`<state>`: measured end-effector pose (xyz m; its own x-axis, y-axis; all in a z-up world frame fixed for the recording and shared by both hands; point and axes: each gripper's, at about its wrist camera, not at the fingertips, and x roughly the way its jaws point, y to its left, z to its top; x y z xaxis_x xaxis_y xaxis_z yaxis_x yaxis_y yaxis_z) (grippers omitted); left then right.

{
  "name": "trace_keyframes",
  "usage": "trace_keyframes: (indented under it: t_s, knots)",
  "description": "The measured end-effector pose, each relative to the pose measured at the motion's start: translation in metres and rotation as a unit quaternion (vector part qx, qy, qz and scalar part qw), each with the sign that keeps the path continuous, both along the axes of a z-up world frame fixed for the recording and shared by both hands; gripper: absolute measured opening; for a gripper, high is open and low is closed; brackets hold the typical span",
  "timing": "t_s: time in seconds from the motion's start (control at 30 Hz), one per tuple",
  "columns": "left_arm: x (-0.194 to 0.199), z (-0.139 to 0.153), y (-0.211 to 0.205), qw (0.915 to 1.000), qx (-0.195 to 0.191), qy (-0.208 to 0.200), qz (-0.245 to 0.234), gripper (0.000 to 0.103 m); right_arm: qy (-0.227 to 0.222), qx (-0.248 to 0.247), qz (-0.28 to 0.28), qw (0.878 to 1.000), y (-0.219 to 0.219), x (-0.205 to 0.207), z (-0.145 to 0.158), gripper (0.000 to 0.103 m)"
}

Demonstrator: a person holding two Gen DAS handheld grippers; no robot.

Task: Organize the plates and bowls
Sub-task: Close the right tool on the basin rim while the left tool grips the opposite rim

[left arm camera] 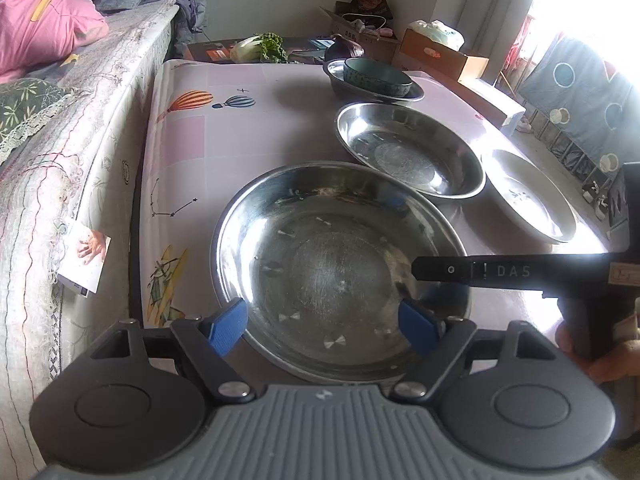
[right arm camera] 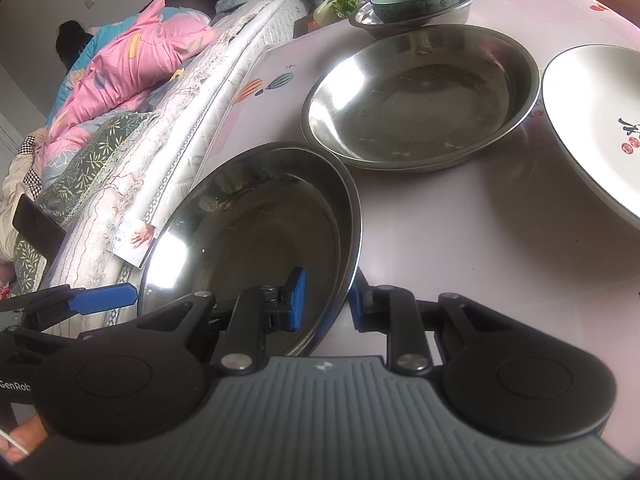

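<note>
Right gripper clamped on near steel plate rim, tilting it to stack; left gripper wide open, holding nothing.

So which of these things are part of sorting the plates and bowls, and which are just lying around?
Part of the job:
- near steel plate, right claw shut on its rim
- second steel plate
- white plate
- green bowl sitting in a far steel dish

Just lying about:
- leafy vegetable
- pink quilt
- cardboard boxes
</note>
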<state>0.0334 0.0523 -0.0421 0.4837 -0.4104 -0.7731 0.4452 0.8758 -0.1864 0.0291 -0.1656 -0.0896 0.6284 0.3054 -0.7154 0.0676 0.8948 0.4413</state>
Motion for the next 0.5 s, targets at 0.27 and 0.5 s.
trace_keyframes:
  t_s: [0.27, 0.5]
  knots:
    - [-0.008, -0.002, -0.007, 0.9995, 0.021, -0.017, 0.013, 0.084, -0.021, -0.013, -0.025, 0.999, -0.008, -0.024, 0.005, 0.024]
    - [-0.008, 0.012, 0.016, 0.9975, -0.021, -0.036, 0.058, 0.096, -0.039, -0.022, -0.034, 0.998, -0.015, -0.037, 0.019, 0.042]
